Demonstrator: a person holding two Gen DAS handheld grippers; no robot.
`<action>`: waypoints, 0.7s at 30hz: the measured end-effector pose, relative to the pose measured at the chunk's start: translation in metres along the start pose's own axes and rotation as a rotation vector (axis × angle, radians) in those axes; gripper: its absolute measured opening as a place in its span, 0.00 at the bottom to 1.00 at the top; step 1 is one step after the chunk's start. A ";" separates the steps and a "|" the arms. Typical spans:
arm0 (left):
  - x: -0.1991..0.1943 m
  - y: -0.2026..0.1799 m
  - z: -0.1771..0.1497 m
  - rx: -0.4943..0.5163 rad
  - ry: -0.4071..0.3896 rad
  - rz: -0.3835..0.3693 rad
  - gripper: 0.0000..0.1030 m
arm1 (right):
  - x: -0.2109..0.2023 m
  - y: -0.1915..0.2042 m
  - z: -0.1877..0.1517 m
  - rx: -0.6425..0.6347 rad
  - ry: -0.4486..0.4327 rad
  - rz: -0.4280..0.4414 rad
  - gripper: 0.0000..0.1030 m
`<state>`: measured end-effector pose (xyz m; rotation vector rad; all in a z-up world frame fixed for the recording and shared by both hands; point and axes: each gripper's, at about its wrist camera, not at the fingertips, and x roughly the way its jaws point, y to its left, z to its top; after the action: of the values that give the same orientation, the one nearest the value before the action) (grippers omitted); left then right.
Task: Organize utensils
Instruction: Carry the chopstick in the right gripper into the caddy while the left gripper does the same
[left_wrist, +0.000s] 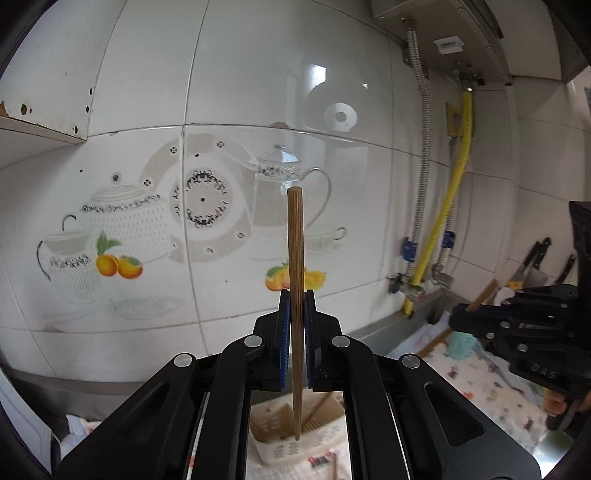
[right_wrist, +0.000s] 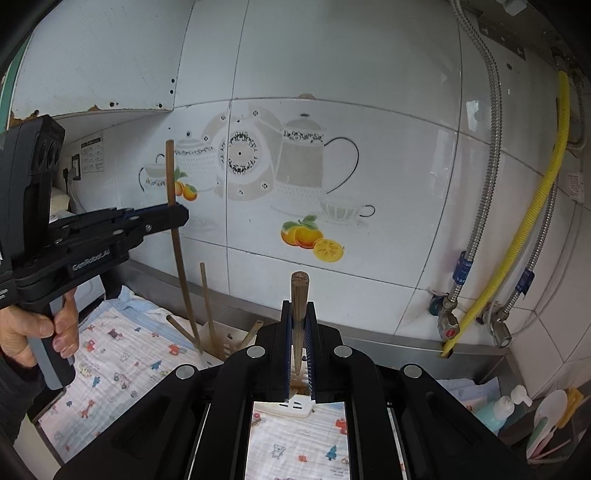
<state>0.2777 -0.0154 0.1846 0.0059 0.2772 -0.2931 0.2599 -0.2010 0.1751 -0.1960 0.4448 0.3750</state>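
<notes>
My left gripper (left_wrist: 296, 295) is shut on a brown wooden chopstick (left_wrist: 296, 258) held upright, its lower tip just above a cream slotted utensil holder (left_wrist: 291, 448). My right gripper (right_wrist: 299, 306) is shut on a second wooden chopstick (right_wrist: 298, 295), also upright over the holder (right_wrist: 221, 341). The left gripper (right_wrist: 173, 216) with its chopstick (right_wrist: 177, 236) shows at the left of the right wrist view. The right gripper (left_wrist: 461, 317) shows at the right of the left wrist view. Several wooden utensils (right_wrist: 207, 306) stand in the holder.
A patterned cloth (right_wrist: 122, 373) covers the steel counter. The tiled wall (right_wrist: 332, 110) is close behind. Metal hoses and a yellow gas hose (right_wrist: 532, 221) run down at the right. Soap bottles (right_wrist: 498, 406) stand at the far right. Knives (left_wrist: 532, 258) lean on the wall.
</notes>
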 end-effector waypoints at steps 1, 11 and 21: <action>0.006 0.002 -0.001 0.000 0.000 0.008 0.05 | 0.003 -0.001 -0.001 0.002 0.005 0.001 0.06; 0.052 0.024 -0.032 -0.053 0.105 0.031 0.06 | 0.041 -0.005 -0.019 0.012 0.077 0.029 0.06; 0.054 0.027 -0.039 -0.069 0.136 0.023 0.08 | 0.054 -0.013 -0.028 0.043 0.104 0.017 0.26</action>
<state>0.3242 -0.0033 0.1315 -0.0389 0.4218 -0.2605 0.2992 -0.2039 0.1275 -0.1709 0.5570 0.3725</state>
